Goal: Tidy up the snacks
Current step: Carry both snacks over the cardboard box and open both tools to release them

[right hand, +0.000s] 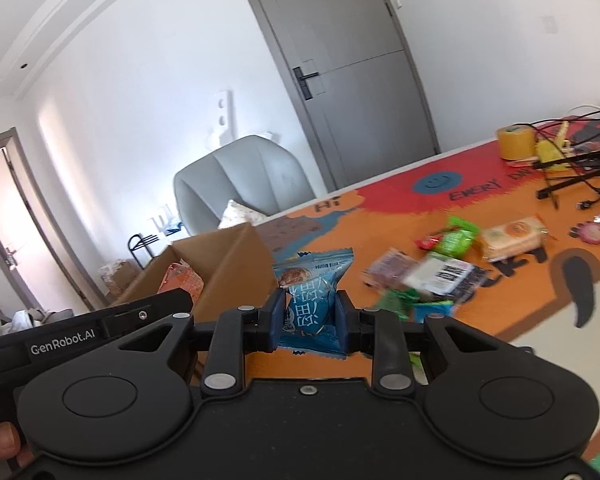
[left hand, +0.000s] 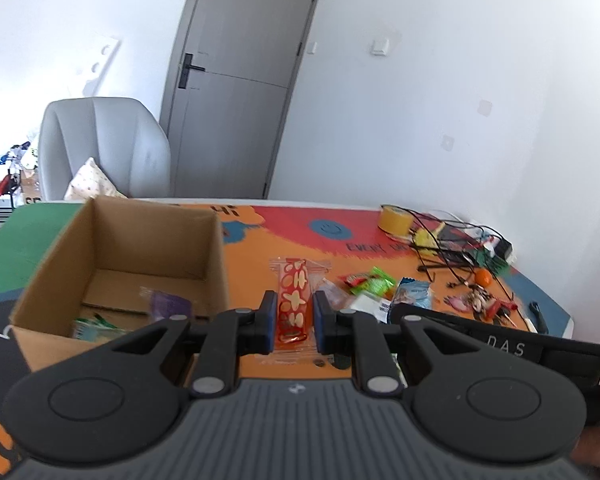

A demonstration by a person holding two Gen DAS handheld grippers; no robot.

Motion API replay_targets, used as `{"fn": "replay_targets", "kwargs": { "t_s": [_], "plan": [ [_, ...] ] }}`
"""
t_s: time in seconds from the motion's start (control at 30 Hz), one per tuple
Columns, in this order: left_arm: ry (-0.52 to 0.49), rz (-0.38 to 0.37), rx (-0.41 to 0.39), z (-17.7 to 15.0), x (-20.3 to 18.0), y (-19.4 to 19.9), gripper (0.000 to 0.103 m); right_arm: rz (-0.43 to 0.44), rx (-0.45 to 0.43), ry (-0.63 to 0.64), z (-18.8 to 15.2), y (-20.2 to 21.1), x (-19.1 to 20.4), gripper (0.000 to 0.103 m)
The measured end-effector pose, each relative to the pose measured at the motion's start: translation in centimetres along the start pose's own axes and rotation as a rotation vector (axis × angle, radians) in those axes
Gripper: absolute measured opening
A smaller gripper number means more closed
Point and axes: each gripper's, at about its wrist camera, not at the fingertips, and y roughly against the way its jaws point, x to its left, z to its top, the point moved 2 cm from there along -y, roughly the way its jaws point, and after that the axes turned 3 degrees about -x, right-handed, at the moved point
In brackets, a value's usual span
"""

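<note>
Tablecloth point(left hand: 260, 248) orange-red, snack-strewn; grey door point(left hand: 240, 80), white walls.

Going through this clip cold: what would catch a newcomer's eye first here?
Each hand-held gripper holds a snack: the left hand-held gripper pinches a red-orange patterned packet, the right hand-held gripper a blue snack packet. An open cardboard box stands left on the bright orange table mat, loose snacks scattered to the right.

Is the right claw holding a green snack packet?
No, the right claw is shut on a blue plastic snack packet with white print.
</note>
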Motion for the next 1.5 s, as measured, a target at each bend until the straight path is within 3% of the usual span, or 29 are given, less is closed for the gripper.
{"fn": "replay_targets", "kwargs": {
  "t_s": [0.57, 0.97, 1.5],
  "plan": [
    [0.070, 0.106, -0.056, 2.7, 6.9, 1.1, 0.017, 0.102, 0.014, 0.063, 1.9, -4.4, 5.6, 0.028],
    [0.131, 0.156, -0.028, 2.9, 11.2, -0.9, 0.017, 0.133, 0.043, 0.077, 1.8, -7.7, 7.7, 0.028],
    [0.181, 0.228, -0.036, 3.3, 14.9, 0.9, 0.027, 0.187, 0.109, 0.092, 0.8, -11.3, 11.4, 0.028]
  ]
}}
